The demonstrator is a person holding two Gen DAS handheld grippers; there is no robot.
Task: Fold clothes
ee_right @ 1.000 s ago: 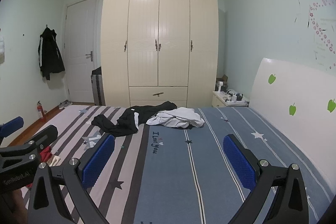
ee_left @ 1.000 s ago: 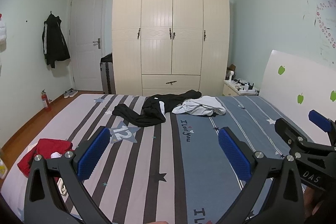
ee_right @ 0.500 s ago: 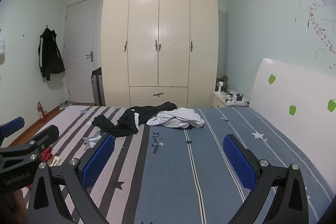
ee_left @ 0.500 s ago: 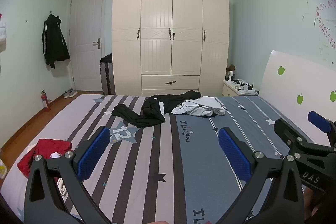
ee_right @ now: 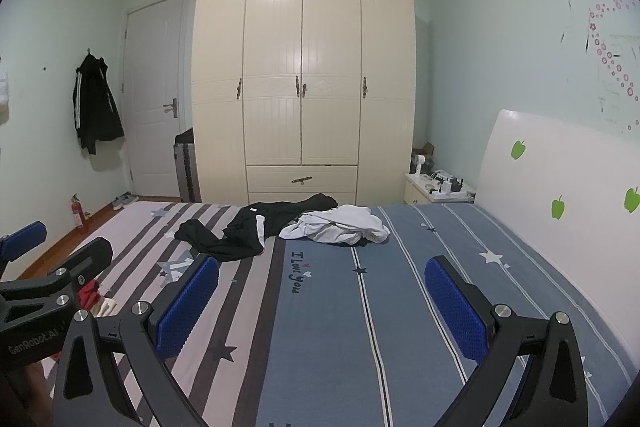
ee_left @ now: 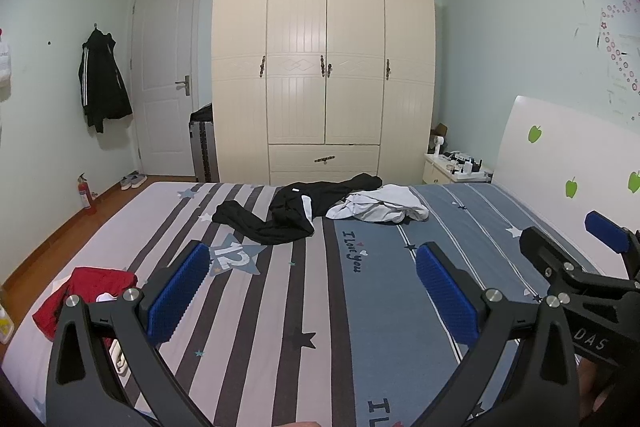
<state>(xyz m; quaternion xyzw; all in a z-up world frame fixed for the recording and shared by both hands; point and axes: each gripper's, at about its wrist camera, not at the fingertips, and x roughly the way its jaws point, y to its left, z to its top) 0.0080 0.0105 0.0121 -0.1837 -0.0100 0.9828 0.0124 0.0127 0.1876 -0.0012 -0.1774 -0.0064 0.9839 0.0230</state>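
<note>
Both the left gripper and the right gripper are held above the near part of the striped bed, their blue-padded jaws spread wide with nothing between them. A crumpled black garment and a white garment are seen lying side by side, touching, at the far edge of the bed in front of the cream wardrobe, well apart from both grippers. A red garment is bunched at the bed's left edge, just beside the left gripper.
</note>
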